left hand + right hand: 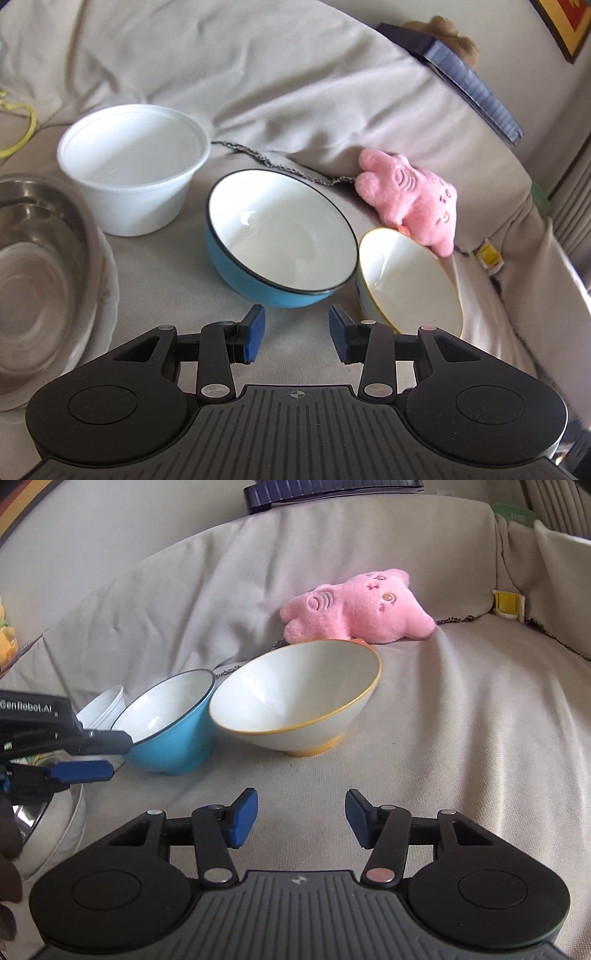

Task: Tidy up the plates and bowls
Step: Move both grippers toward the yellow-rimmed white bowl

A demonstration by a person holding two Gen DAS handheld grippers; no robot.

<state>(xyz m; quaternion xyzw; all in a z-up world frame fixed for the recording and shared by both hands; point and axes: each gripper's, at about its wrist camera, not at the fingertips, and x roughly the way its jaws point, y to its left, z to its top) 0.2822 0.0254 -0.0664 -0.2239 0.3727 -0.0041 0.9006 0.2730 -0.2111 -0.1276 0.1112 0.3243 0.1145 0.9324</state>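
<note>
A blue bowl (280,240) with a white inside sits tilted on the cloth-covered couch, just ahead of my left gripper (297,332), which is open and holds nothing. Right of it leans a white bowl with a yellow rim (410,280). A white plastic tub (133,166) stands behind on the left. A steel bowl (33,266) rests on a white plate (107,295) at the far left. In the right wrist view my right gripper (301,818) is open and empty, short of the yellow-rimmed bowl (295,698) and the blue bowl (170,723). The left gripper (88,753) shows at the left edge.
A pink plush toy (410,199) (358,609) lies against the couch back, touching the yellow-rimmed bowl's far side. A dark blue book (469,77) lies on top of the backrest. A yellow clip (508,603) sits at the right, where bare cloth stretches.
</note>
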